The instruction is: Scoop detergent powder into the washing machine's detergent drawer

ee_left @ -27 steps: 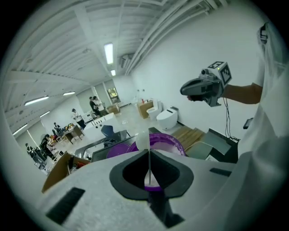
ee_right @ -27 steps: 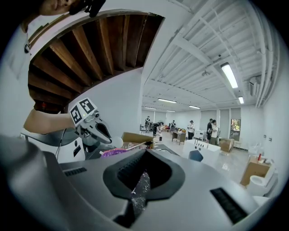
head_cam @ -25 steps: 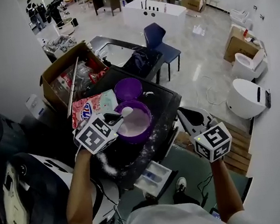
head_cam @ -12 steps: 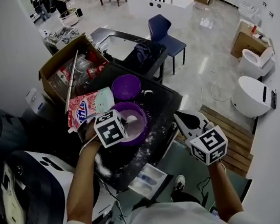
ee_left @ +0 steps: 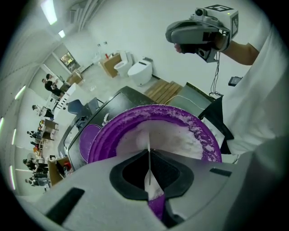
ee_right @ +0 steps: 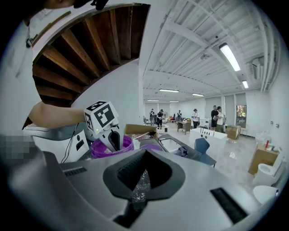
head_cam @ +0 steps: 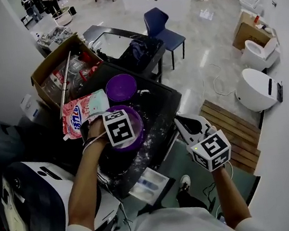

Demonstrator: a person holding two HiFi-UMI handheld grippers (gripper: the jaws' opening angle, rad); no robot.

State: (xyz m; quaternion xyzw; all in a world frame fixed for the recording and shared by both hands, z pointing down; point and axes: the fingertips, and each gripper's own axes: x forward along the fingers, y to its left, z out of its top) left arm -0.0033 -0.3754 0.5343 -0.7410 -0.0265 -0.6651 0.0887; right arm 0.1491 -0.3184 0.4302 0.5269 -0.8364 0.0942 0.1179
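Observation:
A purple bowl (head_cam: pixel 137 125) of white detergent powder (ee_left: pixel 178 142) stands on the dark table. My left gripper (head_cam: pixel 121 134) points down into it, shut on the thin white handle of a scoop (ee_left: pixel 147 168) whose end dips into the powder. The scoop's bowl is hidden by the jaws. The white detergent drawer (head_cam: pixel 149 183) sticks out of the washing machine (head_cam: pixel 37 207) below the table's near edge. My right gripper (head_cam: pixel 189 125) hangs shut and empty to the right of the table, off the drawer's right side. The right gripper view shows the left gripper (ee_right: pixel 108 131) above the bowl (ee_right: pixel 97 148).
A pink detergent bag (head_cam: pixel 82 111) lies left of the bowl, and a second purple dish (head_cam: pixel 121 87) sits behind it. An open cardboard box (head_cam: pixel 55 71) stands at the far left. Spilled powder dusts the table (head_cam: pixel 157 113). A wooden slatted platform (head_cam: pixel 231 126) lies to the right.
My left gripper has swung from beside the bowl to over it and tipped the scoop down into the powder. The right gripper has barely moved.

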